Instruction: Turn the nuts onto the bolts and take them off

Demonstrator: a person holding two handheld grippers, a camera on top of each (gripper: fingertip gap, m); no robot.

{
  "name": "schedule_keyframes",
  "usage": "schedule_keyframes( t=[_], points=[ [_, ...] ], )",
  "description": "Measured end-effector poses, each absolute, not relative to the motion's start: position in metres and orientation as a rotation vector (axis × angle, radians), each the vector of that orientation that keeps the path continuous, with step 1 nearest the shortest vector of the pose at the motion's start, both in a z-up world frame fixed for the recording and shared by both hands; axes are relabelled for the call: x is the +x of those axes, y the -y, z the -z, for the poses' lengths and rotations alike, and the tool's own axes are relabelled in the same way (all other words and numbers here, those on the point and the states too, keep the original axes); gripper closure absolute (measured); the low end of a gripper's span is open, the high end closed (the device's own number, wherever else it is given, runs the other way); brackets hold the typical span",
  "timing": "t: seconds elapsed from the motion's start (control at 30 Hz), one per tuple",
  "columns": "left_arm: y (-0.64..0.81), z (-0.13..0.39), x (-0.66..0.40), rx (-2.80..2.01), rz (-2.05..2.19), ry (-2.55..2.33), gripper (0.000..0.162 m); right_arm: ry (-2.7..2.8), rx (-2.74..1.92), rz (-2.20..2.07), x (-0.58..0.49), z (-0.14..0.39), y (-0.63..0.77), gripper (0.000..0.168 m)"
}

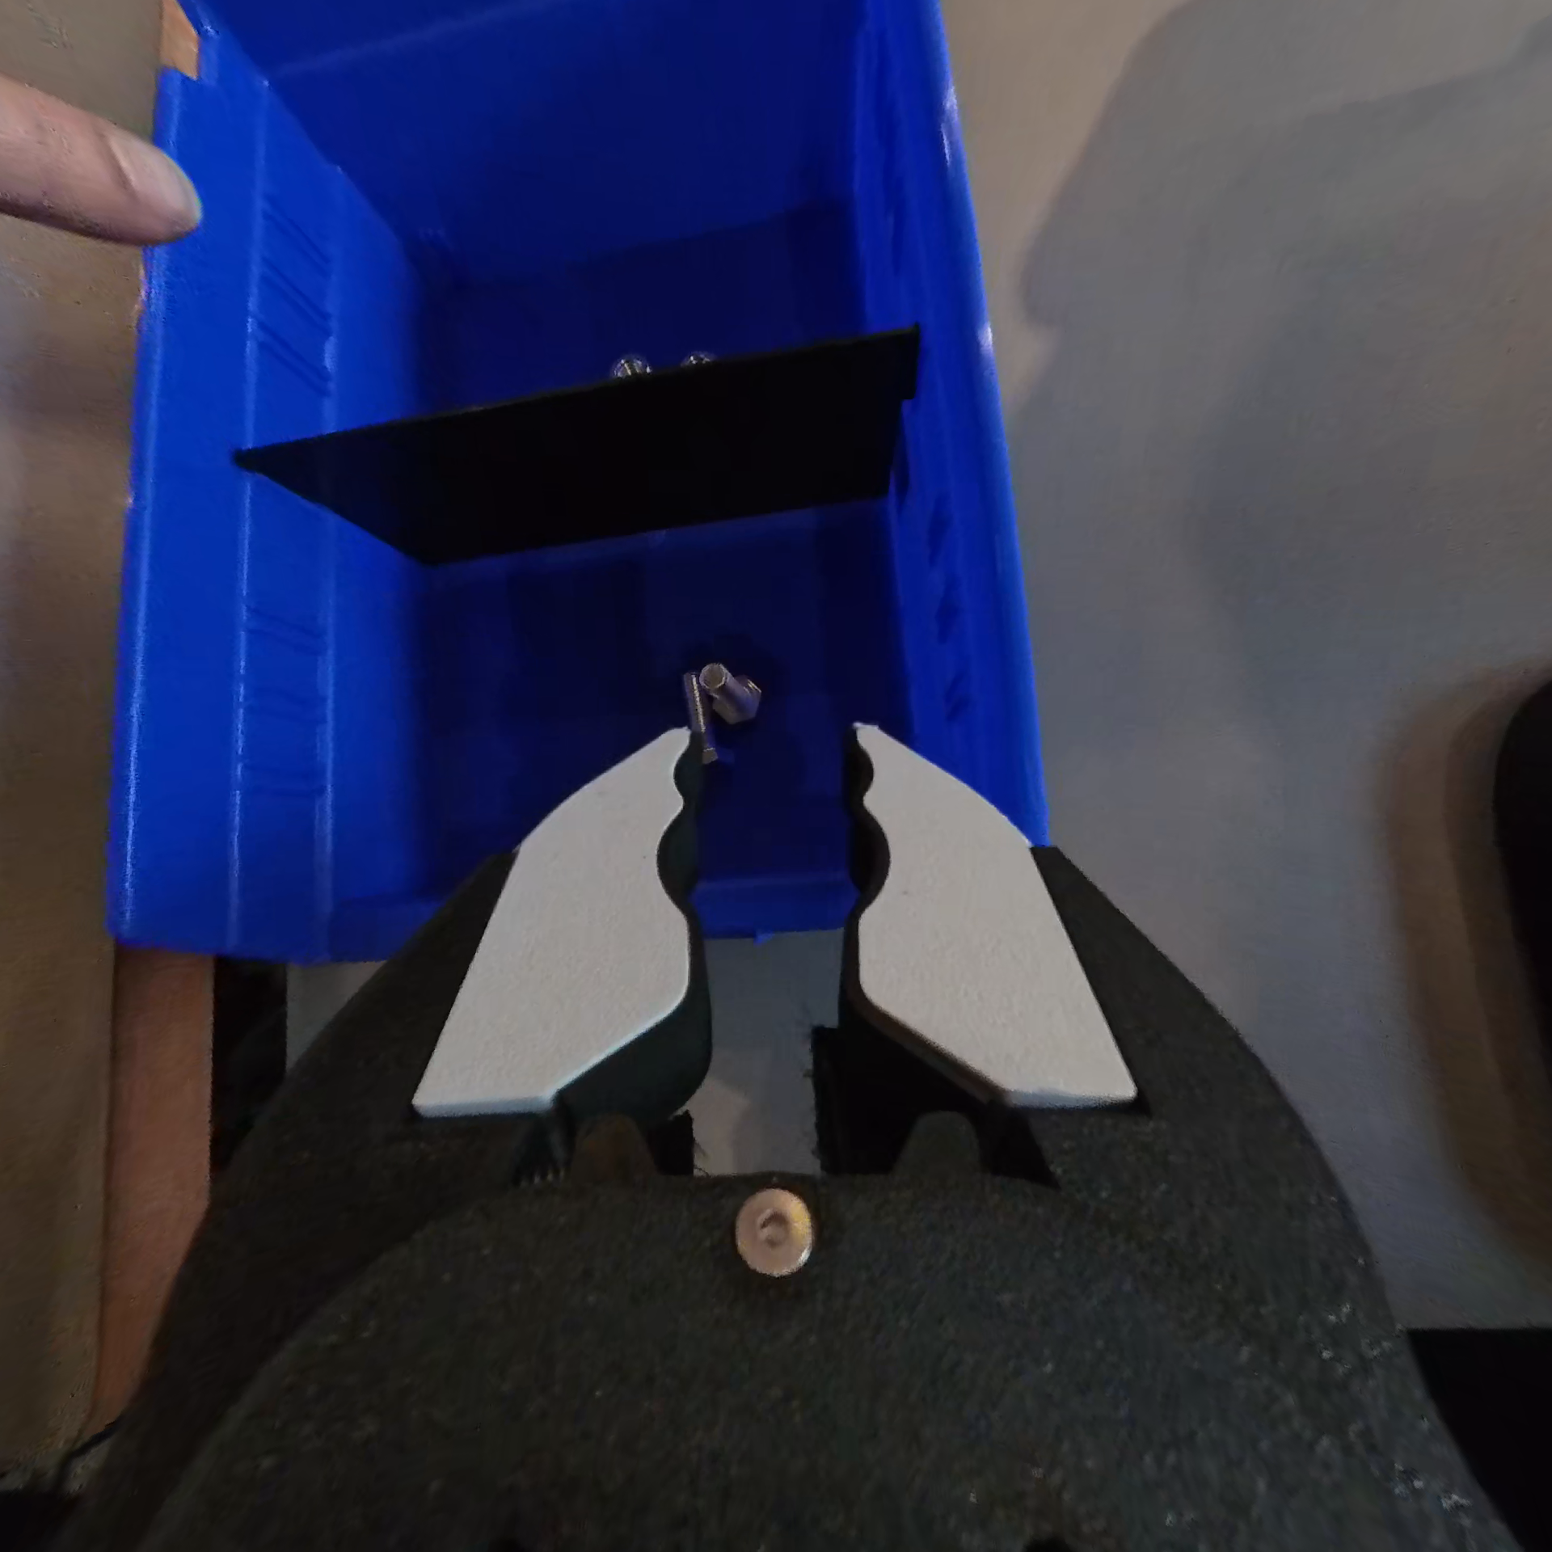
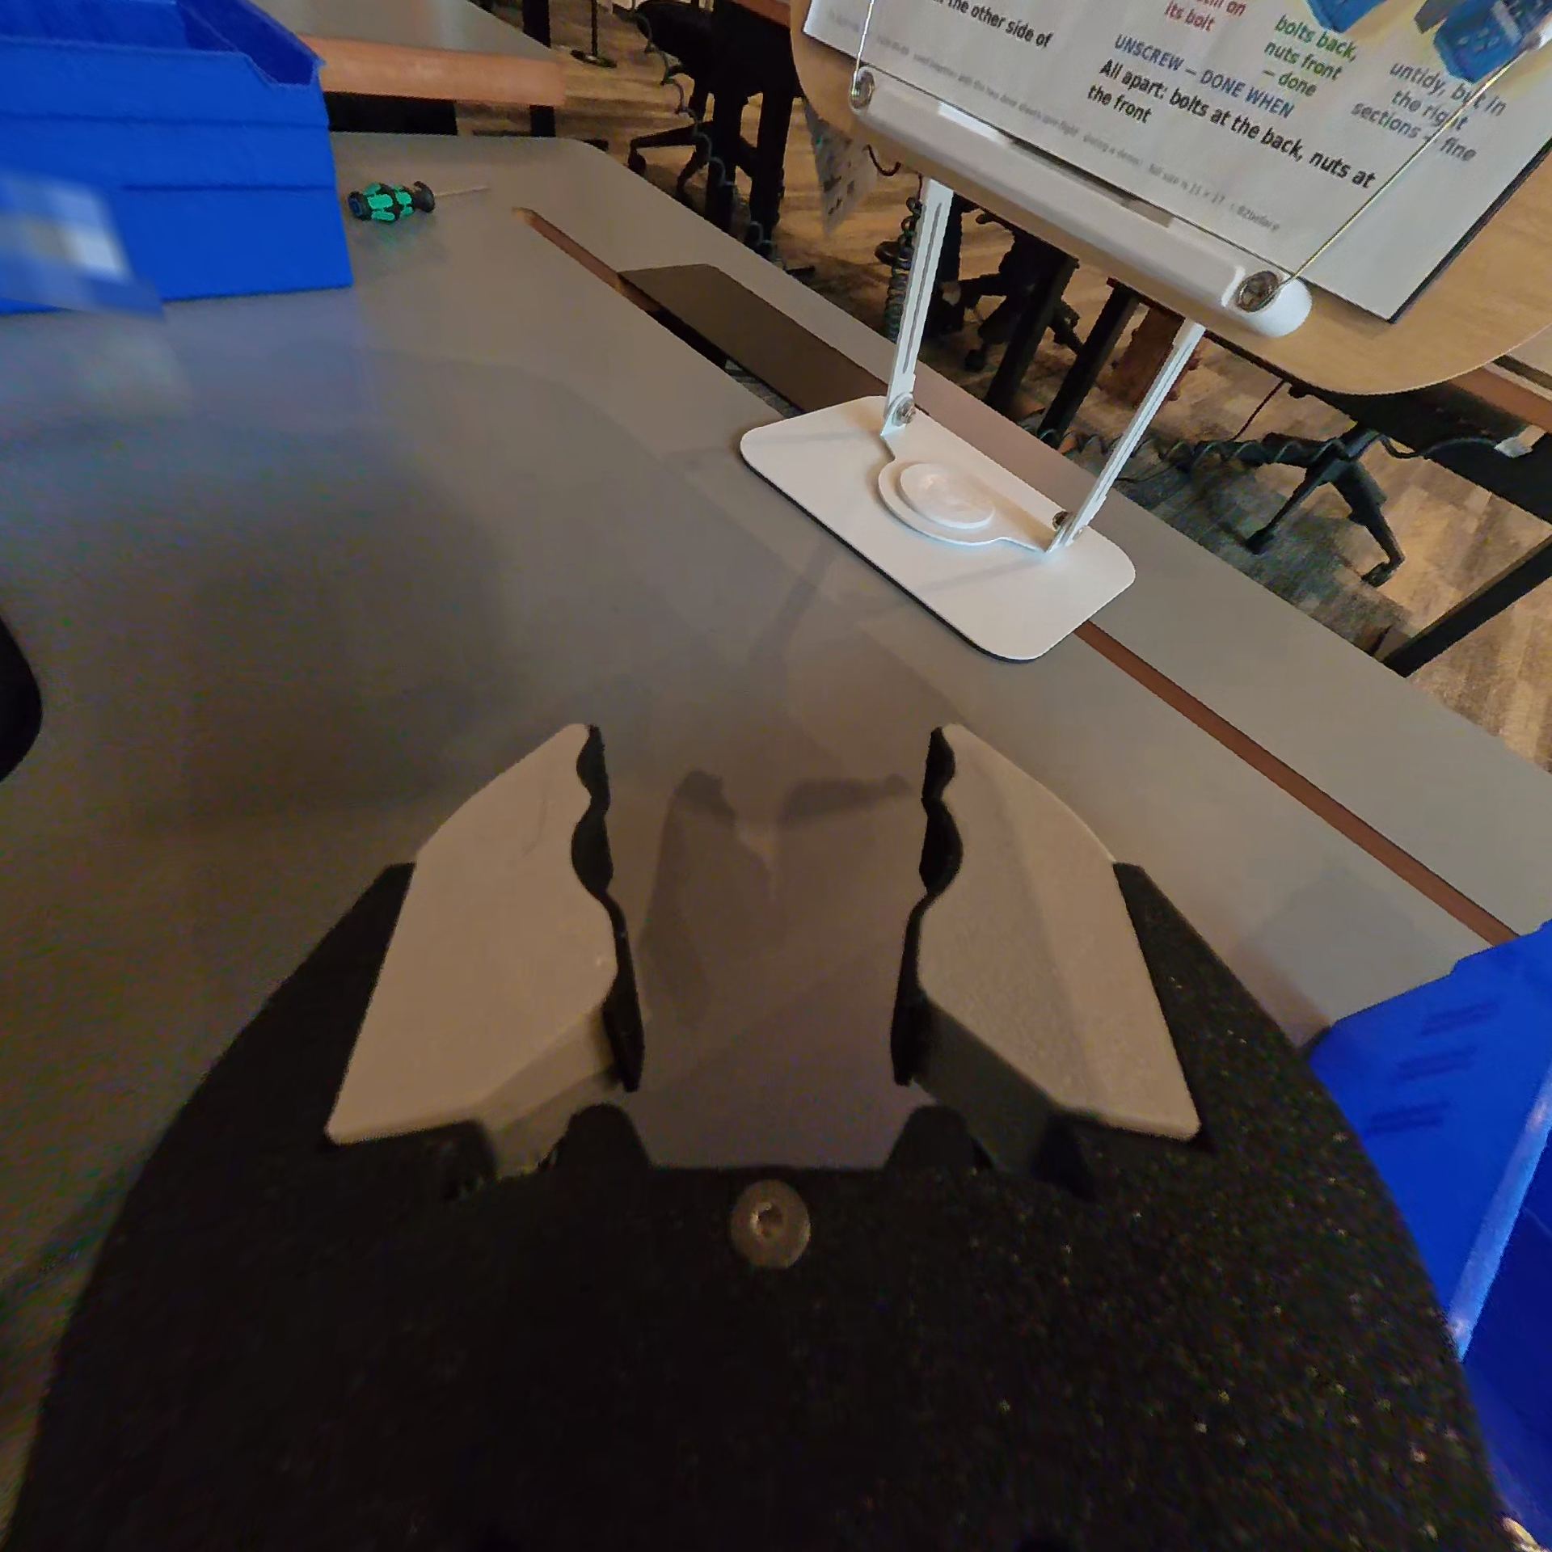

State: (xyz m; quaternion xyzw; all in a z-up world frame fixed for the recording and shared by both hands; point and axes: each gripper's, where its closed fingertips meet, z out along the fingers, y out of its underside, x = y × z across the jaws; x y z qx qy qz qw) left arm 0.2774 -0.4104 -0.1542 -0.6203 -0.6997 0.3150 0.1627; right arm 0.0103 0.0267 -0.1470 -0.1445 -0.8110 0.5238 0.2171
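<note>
In the left wrist view a blue bin (image 1: 252,630) with a black divider (image 1: 588,453) stands before me. Small silver bolts (image 1: 722,697) lie in its near compartment, just beyond my left gripper's left fingertip. Two more shiny pieces (image 1: 663,365) peek over the divider in the far compartment. My left gripper (image 1: 773,739) is open and empty, its tips over the bin's near compartment. In the right wrist view my right gripper (image 2: 760,739) is open and empty above the bare grey table (image 2: 336,546).
A person's fingertip (image 1: 101,176) touches the bin's left wall. In the right wrist view a white stand (image 2: 941,521) holds an instruction sheet (image 2: 1218,101). Another blue bin (image 2: 151,151) and a green-black screwdriver (image 2: 390,201) are far left; a blue bin corner (image 2: 1453,1134) is at the right. The tips of one gripper are about 50 cm away from the tips of the other.
</note>
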Motion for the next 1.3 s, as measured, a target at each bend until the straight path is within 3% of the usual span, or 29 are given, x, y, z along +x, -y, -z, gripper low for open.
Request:
schedule_keyframes(
  t=[1.1,1.3],
  points=[
    [0.441,0.219,0.256,-1.973,-0.411,2.102,0.141,2.250,-0.397,-1.418,0.009,0.148,-0.030,0.097],
    [0.442,0.222,0.253,-2.000,-0.448,2.087,0.152,2.250,-0.398,-1.416,0.008,0.149,-0.030,0.097]
  ],
)
